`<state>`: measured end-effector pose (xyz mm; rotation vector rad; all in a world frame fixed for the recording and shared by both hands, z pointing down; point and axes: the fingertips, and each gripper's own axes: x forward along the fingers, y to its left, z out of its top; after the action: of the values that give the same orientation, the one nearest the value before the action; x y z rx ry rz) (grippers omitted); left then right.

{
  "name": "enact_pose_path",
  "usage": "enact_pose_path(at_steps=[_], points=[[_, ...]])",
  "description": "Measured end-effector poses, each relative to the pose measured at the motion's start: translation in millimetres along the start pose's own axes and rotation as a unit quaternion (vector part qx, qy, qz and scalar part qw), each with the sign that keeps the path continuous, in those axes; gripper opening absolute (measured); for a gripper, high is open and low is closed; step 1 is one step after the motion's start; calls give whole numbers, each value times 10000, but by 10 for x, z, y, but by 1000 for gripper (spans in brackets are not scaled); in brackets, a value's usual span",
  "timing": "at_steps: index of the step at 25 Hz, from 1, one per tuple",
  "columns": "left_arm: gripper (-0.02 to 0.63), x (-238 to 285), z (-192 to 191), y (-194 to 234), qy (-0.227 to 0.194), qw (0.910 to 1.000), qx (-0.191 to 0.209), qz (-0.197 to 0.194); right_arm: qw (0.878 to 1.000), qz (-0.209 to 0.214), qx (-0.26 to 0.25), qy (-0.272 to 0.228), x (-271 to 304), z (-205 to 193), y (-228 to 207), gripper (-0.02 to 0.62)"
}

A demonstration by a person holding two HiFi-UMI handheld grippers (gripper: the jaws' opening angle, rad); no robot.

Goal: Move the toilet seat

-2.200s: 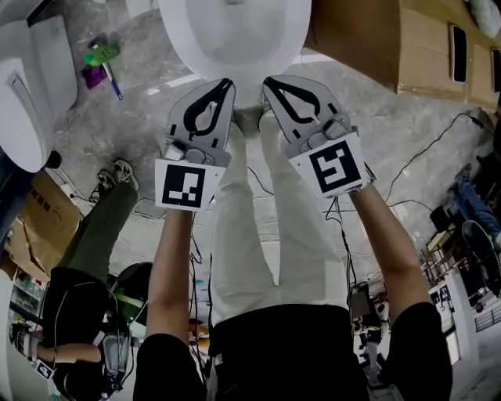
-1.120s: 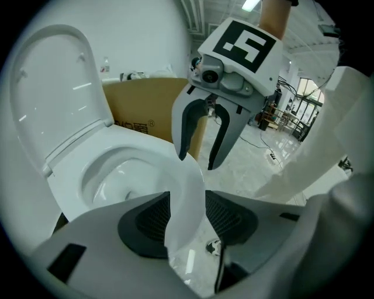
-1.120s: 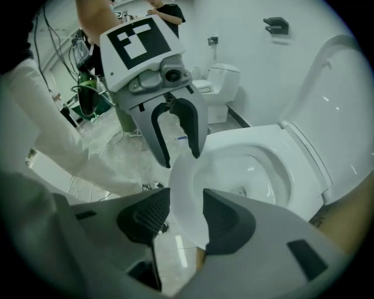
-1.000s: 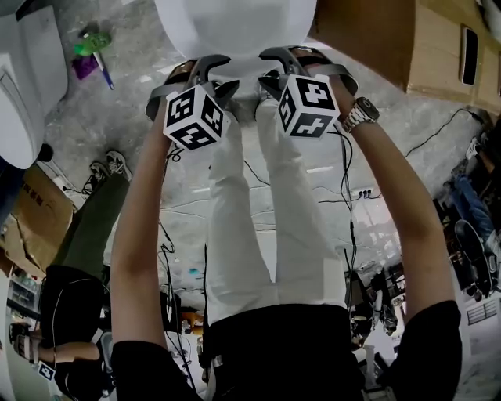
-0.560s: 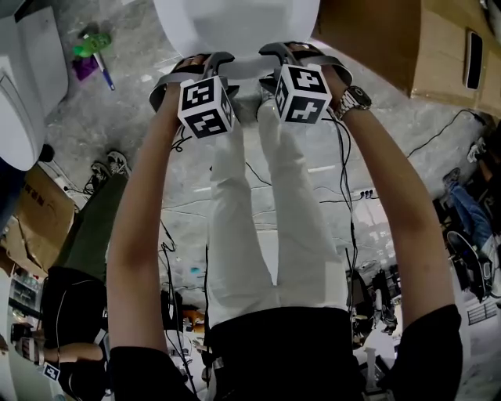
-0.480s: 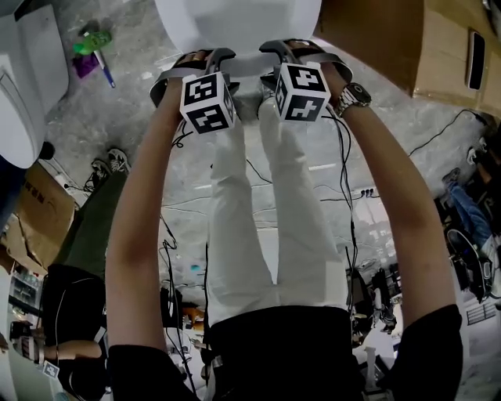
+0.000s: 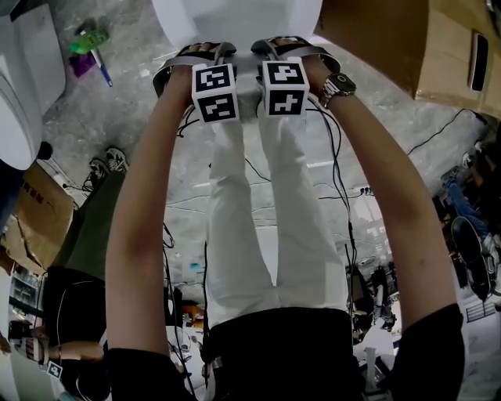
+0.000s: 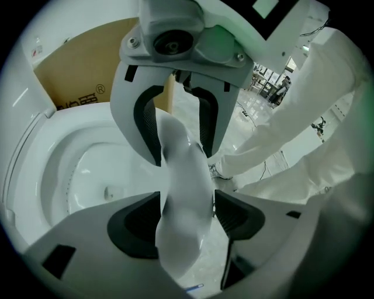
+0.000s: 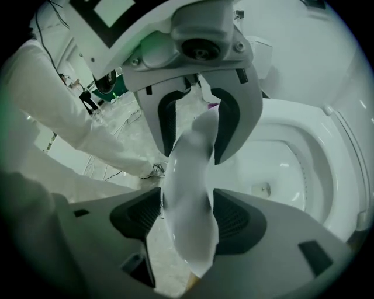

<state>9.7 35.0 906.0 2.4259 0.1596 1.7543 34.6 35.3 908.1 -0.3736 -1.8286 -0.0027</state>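
The white toilet (image 7: 235,19) is at the top of the head view. My left gripper (image 7: 196,59) and right gripper (image 7: 290,48) point steeply down at its front, side by side. The seat's front edge (image 8: 184,193) runs between the left gripper's (image 8: 186,222) pads, and the right gripper (image 8: 178,128) straddles it further along. In the right gripper view the same edge (image 9: 190,198) lies between that gripper's (image 9: 187,219) pads, with the left gripper (image 9: 196,125) beyond. Both sets of jaws have just been opening and stand wide around the edge. The bowl (image 8: 87,175) is open below.
A brown cardboard box (image 7: 376,39) stands right of the toilet, and another white fixture (image 7: 23,78) is at the far left. Green and purple items (image 7: 90,43) and cables (image 7: 344,188) lie on the grey floor. My white-trousered legs (image 7: 274,235) stand right before the bowl.
Both grippers have tipped from lying flat to pointing steeply down over the toilet's front. They sank a little, and their marker cubes have drawn closer together.
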Motion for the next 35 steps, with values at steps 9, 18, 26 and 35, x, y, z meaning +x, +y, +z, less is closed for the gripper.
enact_pose_path(at_steps=[9, 18, 26, 35], points=[[279, 59, 20, -2, 122, 9997, 185, -68, 9995, 12, -199, 261, 98, -45, 13, 268], [278, 49, 4, 14, 129, 9997, 219, 28, 9986, -169, -324, 393, 109, -34, -12, 267], [278, 44, 29, -30, 256, 9994, 213, -54, 9983, -168, -341, 433, 94, -41, 41, 265], [276, -114, 55, -40, 246, 9994, 158, -158, 9989, -165, -280, 345, -64, 20, 46, 265]])
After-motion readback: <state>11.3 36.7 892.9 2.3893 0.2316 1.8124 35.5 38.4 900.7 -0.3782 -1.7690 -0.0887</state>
